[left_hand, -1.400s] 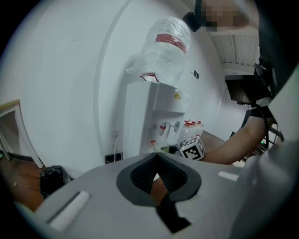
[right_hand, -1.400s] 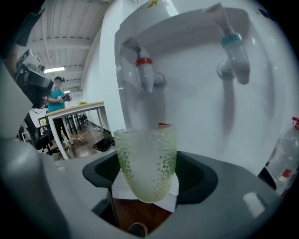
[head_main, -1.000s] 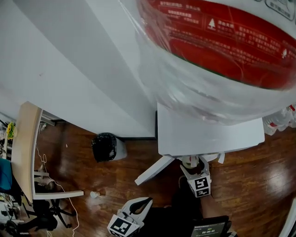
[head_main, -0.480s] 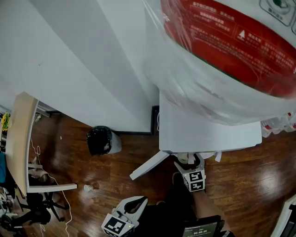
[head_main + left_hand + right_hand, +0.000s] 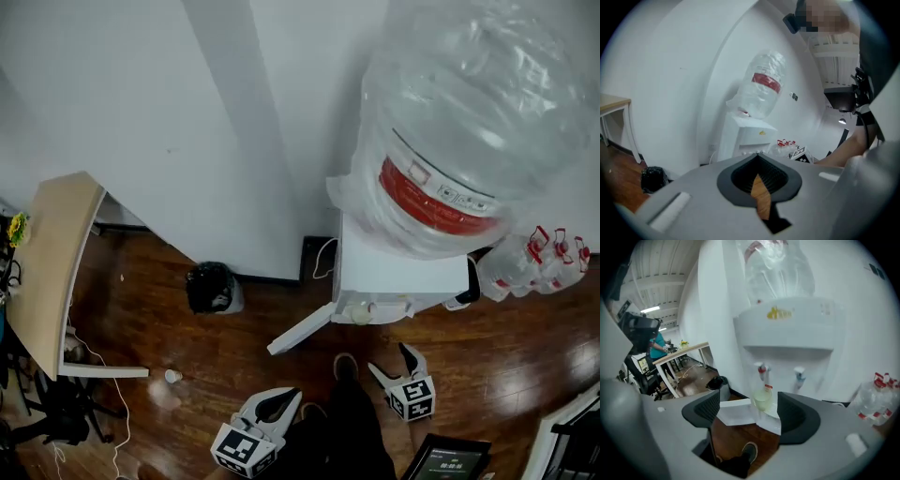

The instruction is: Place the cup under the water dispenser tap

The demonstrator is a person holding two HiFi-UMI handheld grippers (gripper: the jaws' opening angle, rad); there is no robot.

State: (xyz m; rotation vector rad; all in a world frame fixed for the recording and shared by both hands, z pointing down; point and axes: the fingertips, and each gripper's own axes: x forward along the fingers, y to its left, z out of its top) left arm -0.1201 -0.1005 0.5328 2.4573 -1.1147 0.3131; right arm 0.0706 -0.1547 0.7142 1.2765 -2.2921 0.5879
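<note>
A pale translucent cup (image 5: 762, 399) stands on the drip tray of the white water dispenser (image 5: 787, 329), right under the red tap (image 5: 761, 369); a blue tap (image 5: 799, 374) is to its right. The head view shows the cup (image 5: 361, 314) at the dispenser's (image 5: 403, 272) front, below the big bottle (image 5: 469, 122). My right gripper (image 5: 391, 359) hangs back from the cup, over the floor; its jaws (image 5: 752, 397) are closing with nothing between them. My left gripper (image 5: 292, 398) is lower left, shut and holding nothing, with its tips (image 5: 757, 157) meeting.
A white panel (image 5: 300, 337) leans out from the dispenser's left foot. A black bin (image 5: 211, 289) stands by the wall, and a small cup (image 5: 172, 376) lies on the wood floor. Wooden table (image 5: 52, 272) at left. Red-capped bottles (image 5: 534, 258) sit right of the dispenser.
The right gripper has drawn back and up from the cup, which stays under the tap. The left gripper has risen too. The head view has pulled away, showing the whole bottle.
</note>
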